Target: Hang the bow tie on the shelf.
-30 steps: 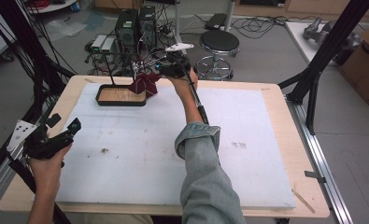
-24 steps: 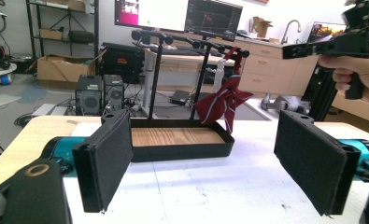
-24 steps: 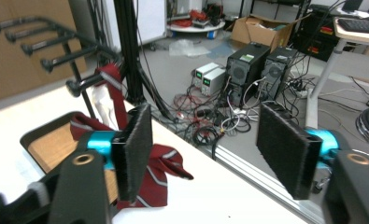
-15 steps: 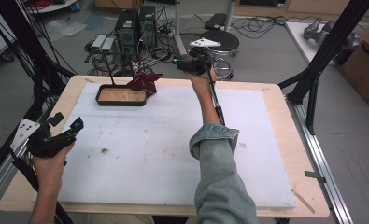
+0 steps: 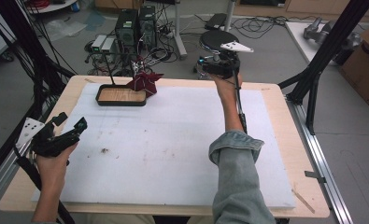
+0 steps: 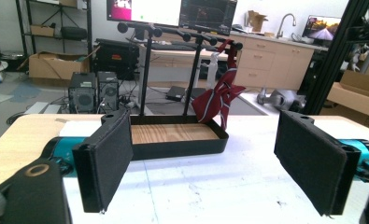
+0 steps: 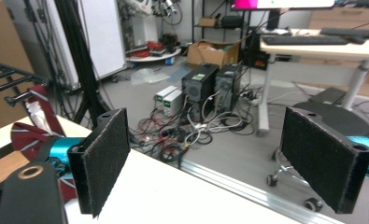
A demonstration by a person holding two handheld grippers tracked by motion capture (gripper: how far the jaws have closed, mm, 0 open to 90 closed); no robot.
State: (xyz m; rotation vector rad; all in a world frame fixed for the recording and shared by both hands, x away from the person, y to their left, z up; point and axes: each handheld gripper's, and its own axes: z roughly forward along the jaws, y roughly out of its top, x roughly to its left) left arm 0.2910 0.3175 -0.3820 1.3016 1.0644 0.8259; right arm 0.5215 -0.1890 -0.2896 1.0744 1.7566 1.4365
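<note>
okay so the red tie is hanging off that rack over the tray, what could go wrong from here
1. The red striped tie hangs from only the end peg of the rack, bunched near the tray edge; it may slip off onto the table.
2. The right gripper, whose jaws have just been opening with nothing between them, is at the far table edge; its trailing cable could snag.
3. A swing back toward the light rack might tip it.

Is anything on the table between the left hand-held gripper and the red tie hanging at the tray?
Nothing visible. The left hand-held gripper, jaws open, looks straight across bare white mat to the tray and red tie.
</note>
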